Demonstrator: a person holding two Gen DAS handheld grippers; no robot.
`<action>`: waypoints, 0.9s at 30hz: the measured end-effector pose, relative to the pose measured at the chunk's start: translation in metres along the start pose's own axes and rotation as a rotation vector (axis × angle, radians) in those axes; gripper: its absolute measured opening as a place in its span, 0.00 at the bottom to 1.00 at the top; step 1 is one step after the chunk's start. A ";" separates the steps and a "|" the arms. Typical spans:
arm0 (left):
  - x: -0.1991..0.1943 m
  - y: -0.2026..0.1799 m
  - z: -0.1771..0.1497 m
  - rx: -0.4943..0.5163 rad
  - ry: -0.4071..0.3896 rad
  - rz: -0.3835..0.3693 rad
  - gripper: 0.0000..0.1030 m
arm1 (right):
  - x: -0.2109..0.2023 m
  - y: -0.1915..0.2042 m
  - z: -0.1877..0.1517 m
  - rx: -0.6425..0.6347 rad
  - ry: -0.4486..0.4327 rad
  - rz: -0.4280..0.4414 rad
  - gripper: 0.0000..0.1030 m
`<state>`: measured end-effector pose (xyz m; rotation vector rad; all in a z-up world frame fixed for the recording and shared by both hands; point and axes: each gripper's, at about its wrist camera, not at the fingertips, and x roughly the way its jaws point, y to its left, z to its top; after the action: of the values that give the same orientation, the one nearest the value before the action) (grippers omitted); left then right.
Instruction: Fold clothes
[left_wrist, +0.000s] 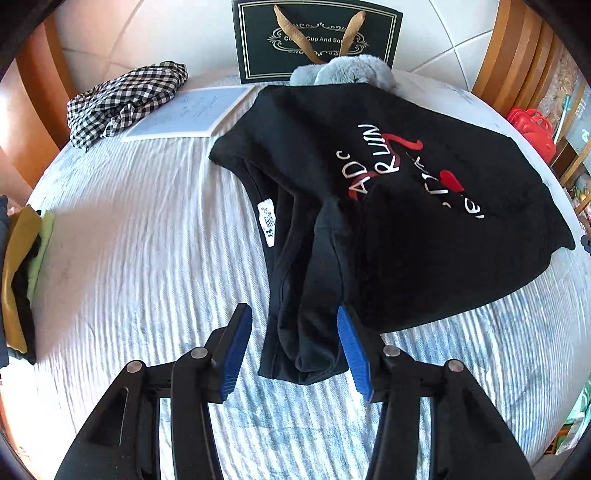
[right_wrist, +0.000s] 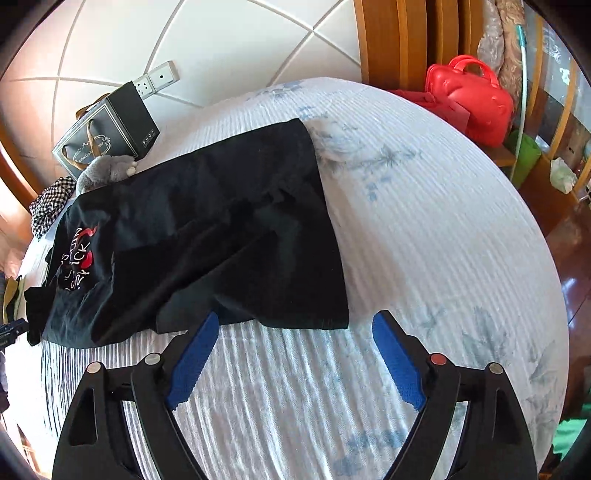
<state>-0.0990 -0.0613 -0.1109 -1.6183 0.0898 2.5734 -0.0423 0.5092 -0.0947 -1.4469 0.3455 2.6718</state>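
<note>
Bed (right_wrist: 443, 229) bare right of black shirt (right_wrist: 221, 236). Far edge crowded: gift bag (left_wrist: 317, 37), grey plush (left_wrist: 343, 70), checked cloth (left_wrist: 125, 101), paper (left_wrist: 188, 112). Folded pile (left_wrist: 22, 280) blocks left.

Left gripper (left_wrist: 293, 325) jaws spread wide, blue pads (left_wrist: 232, 354) apart, nothing clamped. Right gripper (right_wrist: 295, 332) likewise wide open, pointing forward, empty.

shirt (left_wrist: 388, 206) lettering half lost in folds, gift bag (left_wrist: 317, 40) text hidden behind handles, plush toy (left_wrist: 340, 72) mostly covered, clothes pile (left_wrist: 22, 280) cut off at edge
</note>
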 end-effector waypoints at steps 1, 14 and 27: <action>0.006 -0.001 -0.002 -0.007 0.003 0.006 0.48 | 0.002 0.000 -0.002 -0.001 0.003 -0.002 0.83; -0.013 0.056 0.017 -0.228 -0.052 0.079 0.03 | 0.043 0.005 0.005 -0.057 0.092 -0.021 0.37; 0.001 0.008 -0.007 -0.096 -0.032 -0.042 0.43 | 0.046 0.016 0.008 -0.132 0.111 -0.041 0.26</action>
<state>-0.0938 -0.0698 -0.1154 -1.5906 -0.0700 2.6085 -0.0770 0.4939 -0.1261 -1.6243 0.1470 2.6330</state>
